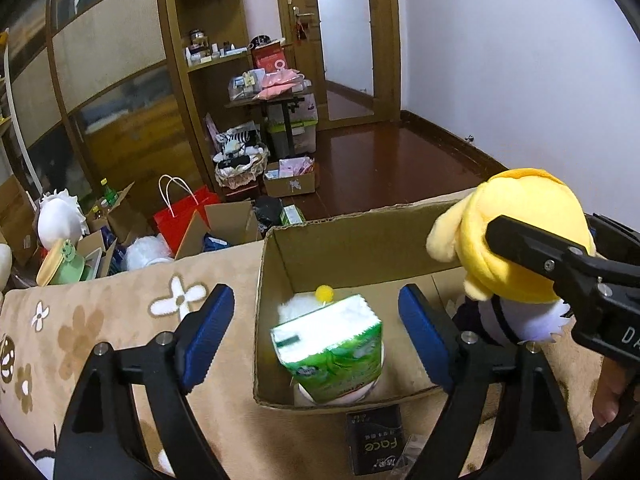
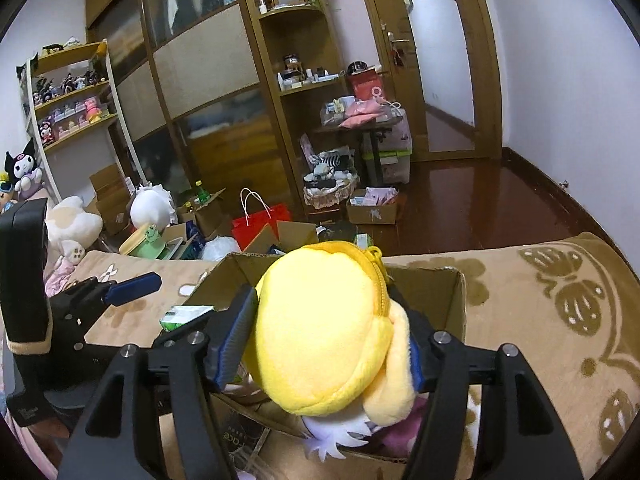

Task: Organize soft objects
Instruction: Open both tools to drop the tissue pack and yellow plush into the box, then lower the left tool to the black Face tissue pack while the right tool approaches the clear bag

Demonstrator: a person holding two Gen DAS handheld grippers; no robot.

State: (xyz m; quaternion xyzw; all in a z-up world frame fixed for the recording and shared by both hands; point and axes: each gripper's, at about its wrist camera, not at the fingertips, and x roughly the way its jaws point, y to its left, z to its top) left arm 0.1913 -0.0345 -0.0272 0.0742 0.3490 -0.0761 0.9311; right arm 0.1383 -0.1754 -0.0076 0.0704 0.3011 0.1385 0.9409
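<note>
An open cardboard box (image 1: 360, 236) lies on a beige flowered blanket (image 1: 100, 320). Inside it a green tissue pack (image 1: 330, 350) rests over a white plush with a yellow pompom (image 1: 324, 294). My left gripper (image 1: 316, 332) is open and empty above the box's near left part. My right gripper (image 2: 324, 340) is shut on a yellow-hooded plush doll (image 2: 320, 328) and holds it over the box (image 2: 432, 292). The doll (image 1: 516, 240) shows at the right in the left wrist view, above the box's right side. The tissue pack (image 2: 184, 316) is partly hidden.
A black "face" box (image 1: 374, 444) lies on the blanket in front of the cardboard box. Beyond the bed the floor holds a red bag (image 1: 184, 216), boxes, plush toys and a basket (image 1: 240, 168). Wardrobe, shelves and a door stand behind.
</note>
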